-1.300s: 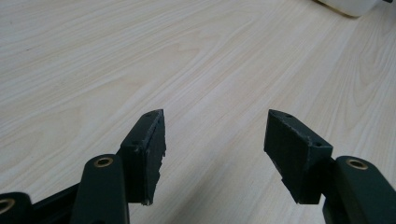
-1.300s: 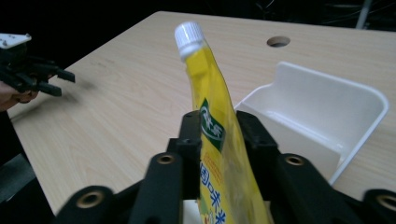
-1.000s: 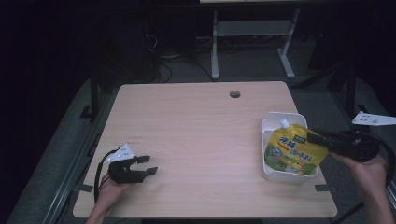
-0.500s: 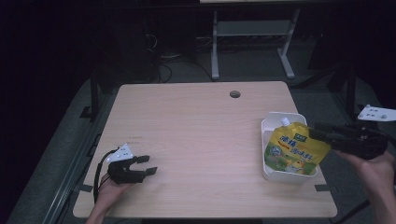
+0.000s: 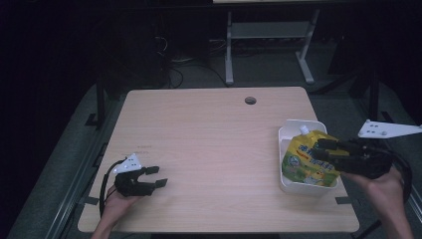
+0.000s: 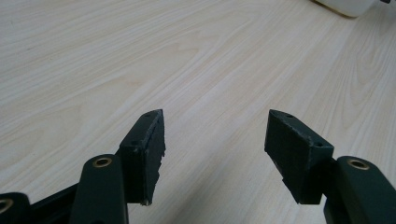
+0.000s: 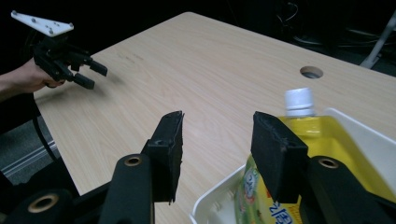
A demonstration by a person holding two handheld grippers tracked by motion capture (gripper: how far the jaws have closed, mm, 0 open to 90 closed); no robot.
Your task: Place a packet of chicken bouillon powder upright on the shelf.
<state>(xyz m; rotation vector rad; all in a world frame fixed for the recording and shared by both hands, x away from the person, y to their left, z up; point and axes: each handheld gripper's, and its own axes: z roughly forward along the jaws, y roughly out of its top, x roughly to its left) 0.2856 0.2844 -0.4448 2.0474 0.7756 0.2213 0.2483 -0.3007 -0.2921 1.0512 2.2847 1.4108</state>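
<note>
The right gripper (image 7: 217, 140) hangs with its black fingers (image 7: 275, 149) spread and gripping nothing, just above the near rim of a white rectangular plastic tub (image 5: 288, 133) at the bench's right edge. The yellow-and-green soft drink pouch with a white screw cap (image 5: 306, 162) stands inside that tub, leaning a little, its cap pointing toward the far edge; in the right gripper view one finger overlaps the pouch's upper corner, and whether it touches cannot be told. Nothing else is seen in the tub.

By the look of it, the step in hand is either the approach to the pouch or the parting from it; a pick would call for lowering the fingers astride the pouch's top, near the cap, and closing on the soft wall without crushing it.

Near the front-left corner of the pale wood-grain bench (image 5: 209, 149), the left gripper (image 5: 157, 177) rests low over bare wood, fingers (image 6: 147, 149) likewise parted and empty, well apart from the tub. A round cable hole (image 5: 250, 100) sits near the far edge.
</note>
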